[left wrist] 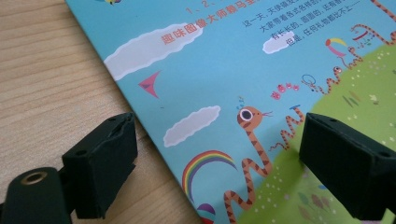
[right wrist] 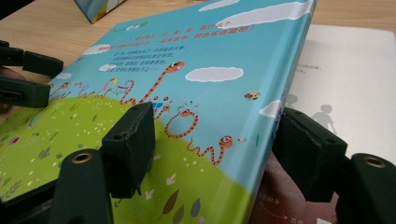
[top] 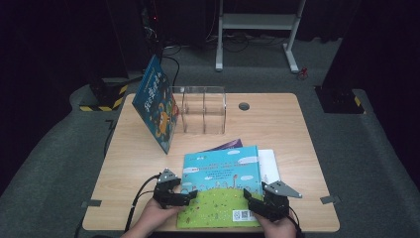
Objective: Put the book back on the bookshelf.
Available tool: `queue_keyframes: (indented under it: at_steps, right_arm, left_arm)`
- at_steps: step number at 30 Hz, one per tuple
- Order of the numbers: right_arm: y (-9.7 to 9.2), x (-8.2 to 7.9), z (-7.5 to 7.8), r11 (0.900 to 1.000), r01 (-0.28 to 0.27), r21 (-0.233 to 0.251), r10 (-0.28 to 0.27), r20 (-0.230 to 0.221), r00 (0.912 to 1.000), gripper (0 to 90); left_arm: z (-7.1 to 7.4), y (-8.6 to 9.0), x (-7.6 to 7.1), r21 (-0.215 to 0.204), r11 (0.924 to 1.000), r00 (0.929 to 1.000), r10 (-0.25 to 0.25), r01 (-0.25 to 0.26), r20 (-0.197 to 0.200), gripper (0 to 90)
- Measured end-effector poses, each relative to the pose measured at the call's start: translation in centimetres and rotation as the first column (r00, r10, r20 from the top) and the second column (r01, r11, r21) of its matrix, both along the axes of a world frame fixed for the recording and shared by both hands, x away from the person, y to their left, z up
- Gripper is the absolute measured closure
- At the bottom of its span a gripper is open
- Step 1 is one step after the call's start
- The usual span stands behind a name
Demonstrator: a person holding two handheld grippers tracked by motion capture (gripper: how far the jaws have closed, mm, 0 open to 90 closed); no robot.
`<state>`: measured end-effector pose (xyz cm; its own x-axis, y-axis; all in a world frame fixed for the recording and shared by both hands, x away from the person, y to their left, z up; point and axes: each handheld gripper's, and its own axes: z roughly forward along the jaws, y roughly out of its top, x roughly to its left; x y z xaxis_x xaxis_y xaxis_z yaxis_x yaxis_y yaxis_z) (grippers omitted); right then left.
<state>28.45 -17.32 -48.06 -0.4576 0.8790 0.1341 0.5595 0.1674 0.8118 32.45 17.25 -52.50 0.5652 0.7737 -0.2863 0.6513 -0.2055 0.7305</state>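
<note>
The picture book (top: 221, 186) lies flat at the near edge of the surface (top: 277, 124), on top of a white book (top: 269, 163) and a purple one (top: 229, 145). The left gripper (top: 190, 196) has its jaws wide, straddling the book's left edge without pressing. The right gripper (top: 247, 197) has its jaws spread across the book's right edge, one over the cover, one beside the spine; whether they press I cannot tell. Right half of the surface lies open; a clear rack (top: 204, 110) and a leaning book (top: 157, 101) stand toward the far left
</note>
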Motion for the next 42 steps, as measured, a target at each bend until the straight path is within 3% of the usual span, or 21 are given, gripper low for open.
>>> queue_keyframes:
  at_steps: [13,23,35,42]
  right_arm:
    - [0.3,-0.3,0.4,0.9998,-0.009,-0.019,0.010,0.042,0.9991,30.9]
    - [0.5,-0.7,0.8,0.9995,-0.015,-0.028,0.018,0.082,0.9965,31.4]
    - [0.7,-1.2,1.2,0.9989,-0.027,-0.039,0.032,0.147,0.9886,32.0]
    - [1.0,-1.7,1.6,0.9983,-0.034,-0.048,0.043,0.204,0.9781,32.8]
  left_arm:
    - [0.0,0.2,0.2,0.003,1.0000,0.9999,0.006,-0.006,-0.008,4.7]
    - [0.0,0.5,0.4,-0.023,0.9996,0.9995,0.016,-0.017,-0.026,0.5]
    - [0.0,1.0,0.6,-0.097,0.9952,0.9986,-0.004,-0.001,-0.053,0.1]
    - [0.0,1.1,0.6,-0.150,0.9885,0.9978,-0.032,0.023,-0.058,0.0]
